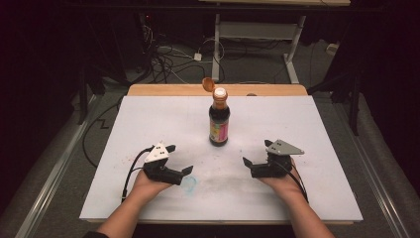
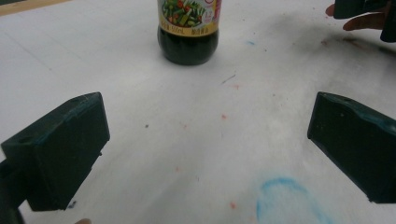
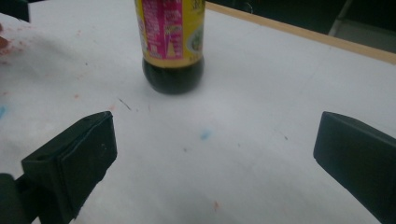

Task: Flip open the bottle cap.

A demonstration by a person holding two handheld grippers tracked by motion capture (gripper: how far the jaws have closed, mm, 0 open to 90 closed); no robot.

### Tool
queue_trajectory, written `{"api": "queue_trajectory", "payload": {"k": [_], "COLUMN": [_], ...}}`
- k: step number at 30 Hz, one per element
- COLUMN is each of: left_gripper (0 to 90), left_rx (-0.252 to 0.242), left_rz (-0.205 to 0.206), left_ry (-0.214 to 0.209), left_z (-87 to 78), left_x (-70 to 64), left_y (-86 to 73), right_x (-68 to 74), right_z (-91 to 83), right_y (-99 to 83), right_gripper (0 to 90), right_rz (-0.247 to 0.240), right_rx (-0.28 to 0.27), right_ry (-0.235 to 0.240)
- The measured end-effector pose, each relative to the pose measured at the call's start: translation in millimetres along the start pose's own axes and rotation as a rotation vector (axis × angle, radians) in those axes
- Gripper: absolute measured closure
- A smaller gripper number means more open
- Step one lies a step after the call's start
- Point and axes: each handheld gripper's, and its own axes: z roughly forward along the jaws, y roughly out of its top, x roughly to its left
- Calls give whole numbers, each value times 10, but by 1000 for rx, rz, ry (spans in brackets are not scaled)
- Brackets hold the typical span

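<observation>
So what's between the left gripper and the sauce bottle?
Just bare white table with faint stains between left gripper and sauce bottle, seen in the left gripper view.

Both forearms reach in from the near edge; the black left gripper (image 1: 179, 159) and black right gripper (image 1: 256, 151) gape wide, angled inward.

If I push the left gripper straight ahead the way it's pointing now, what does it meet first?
Probably the sauce bottle: it stands ahead of the open left gripper, slightly left of centre, with bare white table between. It might brush past on the right.
</observation>
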Motion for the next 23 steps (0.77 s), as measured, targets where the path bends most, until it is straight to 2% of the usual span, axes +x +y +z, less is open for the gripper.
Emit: {"api": "queue_trajectory", "payload": {"k": [5,8,12,14,18,23], "left_gripper": [0,0,0,0,0,0], "left_rx": [-6,-16,-90,-110,-89,-84], "left_rz": [-4,2,-5,-5,9,21], "left_ry": [10,33,29,31,40,40], "left_z": [-199,-329,-480,-498,-476,-472], "left_x": [27,52,70,68,61,52], "left_y": [-35,-55,-58,-61,-72,-83], "right_x": [-44,-51,-44,-33,-23,-29], "right_z": [-167,-271,-378,-400,-376,-375], "right_y": [-157,-239,-345,-352,-344,-347], "right_gripper": [4,4,5,4,4,4], "right_rz": [21,30,41,33,30,40], "right_rx": [7,5,-13,-37,-18,-19], "right_ry": [-20,-26,-33,-42,-42,-49]}}
